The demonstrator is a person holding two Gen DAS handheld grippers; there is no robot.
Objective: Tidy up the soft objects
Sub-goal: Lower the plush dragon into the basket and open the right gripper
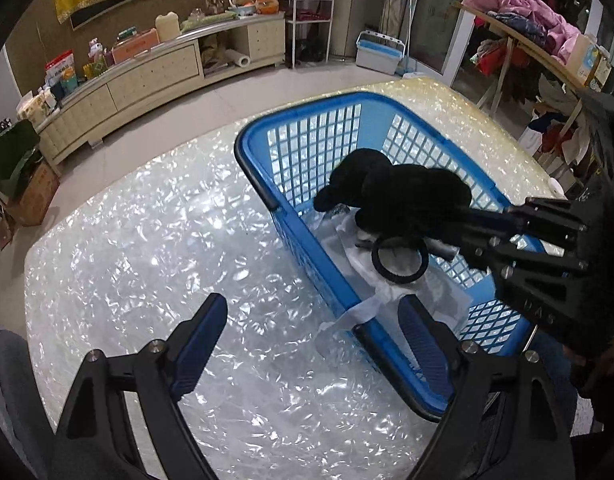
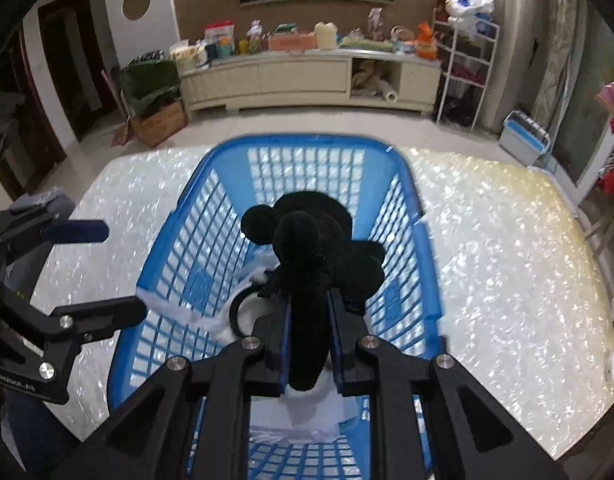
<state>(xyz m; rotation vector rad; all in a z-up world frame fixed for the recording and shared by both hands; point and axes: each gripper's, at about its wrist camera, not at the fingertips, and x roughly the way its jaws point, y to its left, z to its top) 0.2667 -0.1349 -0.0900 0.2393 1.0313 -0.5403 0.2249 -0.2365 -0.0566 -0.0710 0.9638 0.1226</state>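
Pearly, crinkled sheeting covers the worktop [image 1: 147,240], glinting under the room light, and behind it runs a long cream cabinet [image 2: 307,76] crowded with boxes and jars. On the worktop stands a blue plastic basket [image 2: 411,208] with latticed walls and a dark rim. What the coming move turns on is simple: the black plush toy [image 2: 319,248] hangs straight ahead of the right gripper [image 2: 309,344], directly over the basket's open mouth, so the way to go is down. The right jaws are closed on a long, thin limb of the toy, which runs lengthwise between the blue pads towards the camera, while the rounded, fuzzy bulk bulges out beyond the tips. From the left wrist view the toy [image 1: 391,196] sits above the basket's inside and near the middle of its length; whether it already rests on anything I cannot tell. Beneath it lie white crumpled sheets of thin plastic or fabric [image 1: 387,280], one corner spilling over the near wall, and a black ring [image 1: 399,260] that looks rubbery. The left gripper [image 1: 307,336] stands with its jaws wide apart and nothing in them, astride the basket's near wall, one finger over the bare worktop. The right hand is plainly the one placed to act.
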